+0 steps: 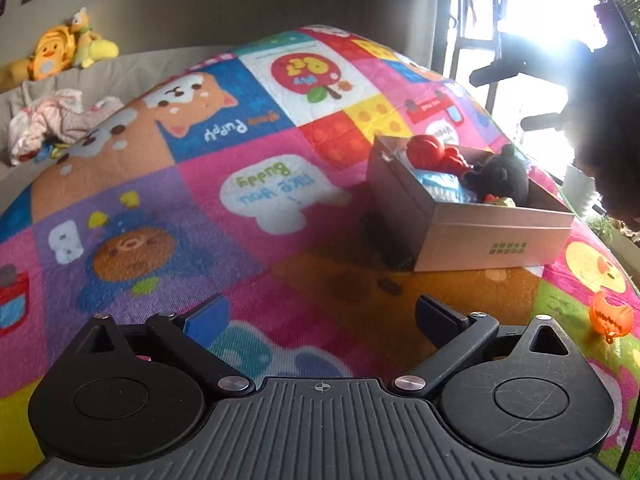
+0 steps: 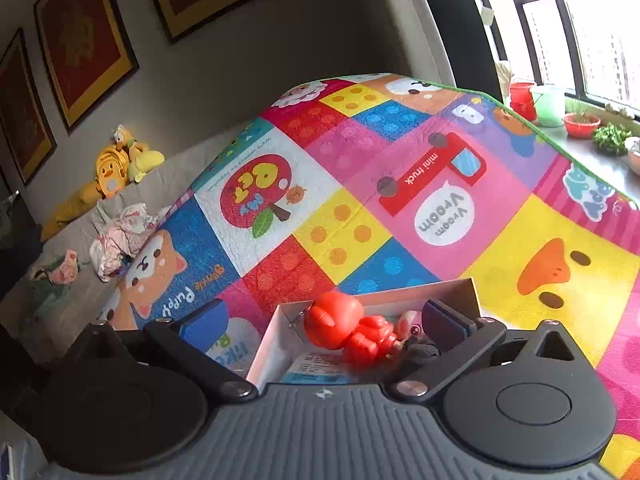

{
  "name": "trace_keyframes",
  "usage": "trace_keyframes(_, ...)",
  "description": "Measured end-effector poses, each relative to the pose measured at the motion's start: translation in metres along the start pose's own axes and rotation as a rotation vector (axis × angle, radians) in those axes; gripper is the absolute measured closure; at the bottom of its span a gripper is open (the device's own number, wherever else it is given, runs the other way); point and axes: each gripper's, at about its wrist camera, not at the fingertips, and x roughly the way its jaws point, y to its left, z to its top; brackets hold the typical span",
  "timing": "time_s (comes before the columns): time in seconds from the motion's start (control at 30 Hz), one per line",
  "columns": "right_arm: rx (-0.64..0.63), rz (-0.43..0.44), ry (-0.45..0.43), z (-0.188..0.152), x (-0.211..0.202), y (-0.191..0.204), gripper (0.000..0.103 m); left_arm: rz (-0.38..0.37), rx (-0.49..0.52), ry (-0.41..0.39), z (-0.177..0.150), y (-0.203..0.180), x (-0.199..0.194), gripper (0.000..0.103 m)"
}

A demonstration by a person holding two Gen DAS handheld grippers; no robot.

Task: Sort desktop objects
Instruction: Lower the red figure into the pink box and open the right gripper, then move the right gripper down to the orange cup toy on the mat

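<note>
A grey cardboard box (image 1: 496, 236) stands on the colourful play mat (image 1: 248, 200), ahead and to the right of my left gripper (image 1: 322, 312), which is open over bare mat with nothing between its fingers. Inside the box lie a red toy figure (image 1: 432, 152), a black plush (image 1: 502, 176) and a blue-and-white item (image 1: 444, 188). A small orange toy (image 1: 610, 318) rests on the mat at the far right. My right gripper (image 2: 326, 320) hangs open over the box (image 2: 420, 290). The red toy figure (image 2: 348, 328) lies in the box below and between its fingers, untouched by the pads.
A grey sofa (image 2: 80, 240) beyond the mat holds yellow plush toys (image 2: 120, 164) and crumpled clothes (image 2: 120, 236). Framed pictures (image 2: 88, 44) hang on the wall. Red and green pots (image 2: 536, 102) line the window sill at right. A dark shape (image 1: 608, 128) looms at the right edge.
</note>
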Motion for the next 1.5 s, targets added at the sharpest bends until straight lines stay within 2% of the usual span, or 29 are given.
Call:
trace_keyframes(0.1,-0.080,-0.002,0.012,-0.002,-0.005,0.020,0.000,0.010,0.001,0.001,-0.005,0.001,-0.002,0.001)
trace_keyframes(0.27,-0.186,0.073,0.102,-0.008,0.011,0.071,0.000,0.021,0.026,-0.019,-0.013,0.001,-0.012,0.001)
trace_keyframes(0.33,-0.301,0.075,0.173,-0.021,0.027,0.100,0.016,0.025,0.027,-0.026,-0.015,0.002,-0.016,0.001)
trace_keyframes(0.37,-0.386,0.057,0.215,-0.030,0.036,0.115,0.042,0.024,0.023,-0.028,-0.017,0.004,-0.018,0.001)
trace_keyframes(0.4,-0.447,0.042,0.262,-0.040,0.047,0.128,0.063,0.019,0.017,-0.029,-0.018,0.005,-0.020,0.000)
trace_keyframes(0.47,-0.475,0.044,0.357,-0.052,0.069,0.143,0.067,0.005,0.003,-0.032,-0.021,0.009,-0.024,0.000)
trace_keyframes(0.53,-0.494,-0.006,0.405,-0.060,0.088,0.153,0.068,-0.004,-0.015,-0.036,-0.022,0.014,-0.027,0.000)
trace_keyframes(0.6,-0.550,-0.058,0.410,-0.066,0.103,0.162,0.073,-0.006,-0.035,-0.041,-0.023,0.019,-0.028,0.000)
trace_keyframes(0.73,-0.748,-0.175,0.416,-0.084,0.128,0.177,0.082,-0.008,-0.065,-0.048,-0.025,0.028,-0.031,0.000)
trace_keyframes(0.8,-0.768,-0.209,0.464,-0.087,0.139,0.177,0.083,-0.006,-0.071,-0.052,-0.026,0.030,-0.033,0.000)
trace_keyframes(0.87,-0.789,-0.206,0.491,-0.090,0.142,0.178,0.084,-0.002,-0.074,-0.053,-0.026,0.033,-0.034,0.000)
trace_keyframes(0.97,-0.773,-0.150,0.546,-0.094,0.131,0.180,0.083,0.004,-0.081,-0.048,-0.027,0.035,-0.036,0.000)
trace_keyframes(1.13,-0.647,0.063,0.687,-0.096,0.082,0.172,0.083,-0.002,-0.081,-0.031,-0.029,0.035,-0.037,0.000)
trace_keyframes(1.2,-0.620,0.127,0.715,-0.100,0.055,0.164,0.082,-0.008,-0.077,-0.022,-0.029,0.033,-0.037,0.000)
trace_keyframes(1.27,-0.611,0.162,0.679,-0.102,0.025,0.155,0.082,-0.015,-0.069,-0.016,-0.030,0.028,-0.036,0.000)
trace_keyframes(1.33,-0.592,0.186,0.579,-0.096,-0.012,0.139,0.081,-0.024,-0.052,-0.009,-0.029,0.023,-0.036,0.000)
trace_keyframes(1.37,-0.576,0.189,0.526,-0.092,-0.029,0.130,0.077,-0.030,-0.042,-0.005,-0.029,0.020,-0.036,0.000)
trace_keyframes(1.43,-0.536,0.160,0.377,-0.082,-0.060,0.105,0.056,-0.041,-0.024,0.005,-0.028,0.012,-0.034,0.000)
trace_keyframes(1.47,-0.514,0.128,0.306,-0.078,-0.071,0.092,0.030,-0.046,-0.014,0.009,-0.027,0.008,-0.032,0.000)
trace_keyframes(1.5,-0.492,0.081,0.238,-0.077,-0.082,0.077,0.012,-0.053,-0.002,0.014,-0.025,0.003,-0.030,0.000)
